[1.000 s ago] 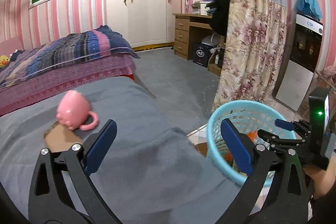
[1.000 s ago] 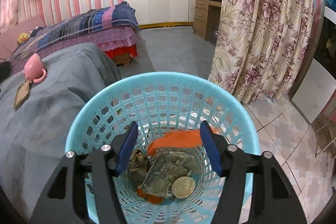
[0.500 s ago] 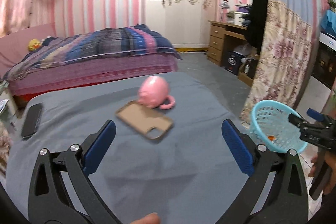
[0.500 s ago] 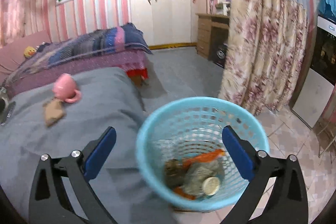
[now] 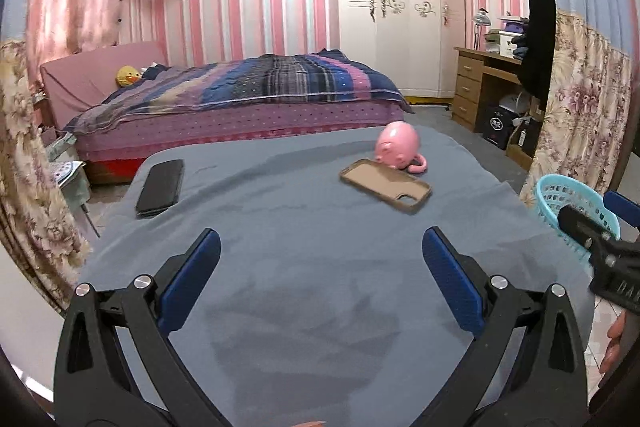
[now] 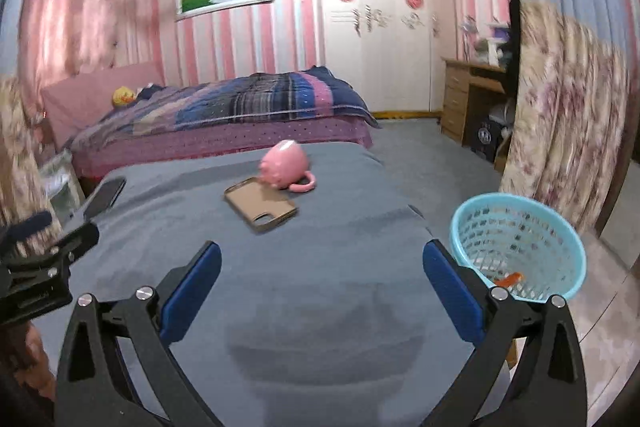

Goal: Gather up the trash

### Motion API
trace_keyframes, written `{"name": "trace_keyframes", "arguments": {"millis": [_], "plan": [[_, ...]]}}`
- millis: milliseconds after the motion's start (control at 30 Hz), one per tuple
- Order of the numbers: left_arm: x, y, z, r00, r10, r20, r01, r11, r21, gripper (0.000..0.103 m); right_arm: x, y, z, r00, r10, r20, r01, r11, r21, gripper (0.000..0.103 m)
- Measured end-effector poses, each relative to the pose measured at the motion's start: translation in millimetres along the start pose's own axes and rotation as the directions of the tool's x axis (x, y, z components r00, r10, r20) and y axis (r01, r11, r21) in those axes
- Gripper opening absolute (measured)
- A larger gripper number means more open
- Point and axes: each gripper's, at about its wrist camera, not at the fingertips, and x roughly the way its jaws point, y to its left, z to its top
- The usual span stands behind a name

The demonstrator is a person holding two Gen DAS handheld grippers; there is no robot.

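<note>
A light blue mesh basket [image 6: 520,247] stands on the floor at the right of the grey-covered table [image 6: 340,267], with an orange scrap [image 6: 510,279] inside; it also shows in the left wrist view [image 5: 568,199]. My left gripper [image 5: 320,279] is open and empty over the near part of the table [image 5: 300,247]. My right gripper [image 6: 320,283] is open and empty over the table, left of the basket. Each gripper shows at the edge of the other's view.
On the table lie an upside-down pink mug [image 5: 398,147], a tan phone case [image 5: 386,185] and a black phone [image 5: 160,187]. Behind stand a bed [image 5: 240,107], a white wardrobe [image 5: 392,19] and a wooden desk [image 5: 488,83]. Floral curtains [image 5: 580,107] hang at the right.
Both grippers have drawn back from the basket and swung left to face the table. The right gripper's jaws have opened wide, and the trash stayed in the basket.
</note>
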Motion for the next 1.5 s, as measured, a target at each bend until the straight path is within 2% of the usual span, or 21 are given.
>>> {"name": "trace_keyframes", "arguments": {"millis": [100, 200, 267, 400, 567, 1500], "plan": [[-8, 11, -8, 1.000, 0.001, -0.001, -0.001, 1.000, -0.030, 0.098, -8, 16, -4, 1.000, 0.008, 0.002, -0.008, 1.000, -0.017, 0.098], [-11, 15, -12, 1.000, -0.004, 0.001, 0.004, 0.999, -0.035, 0.098, -20, 36, -11, 0.999, -0.024, 0.046, 0.026, 0.998, -0.060, 0.098], [-11, 18, -17, 1.000, -0.001, 0.002, 0.001, 0.999, -0.040, 0.098, -25, 46, -14, 0.998, -0.016, 0.059, 0.021, 0.996, -0.091, 0.098], [-4, 22, -20, 1.000, -0.014, -0.011, 0.013, 0.998, -0.058, 0.098, -26, 49, -14, 0.998, -0.022, 0.054, 0.028, 0.994, -0.102, 0.098], [-4, 26, -20, 1.000, -0.001, 0.013, 0.002, 0.998, -0.060, 0.098, -23, 46, -14, 1.000, -0.002, 0.012, 0.003, 0.997, -0.077, 0.098], [0, 19, -21, 0.999, -0.031, 0.027, 0.032, 0.999, -0.036, 0.098, -19, 46, -17, 0.999, -0.045, 0.022, 0.046, 0.996, -0.072, 0.098]]}}
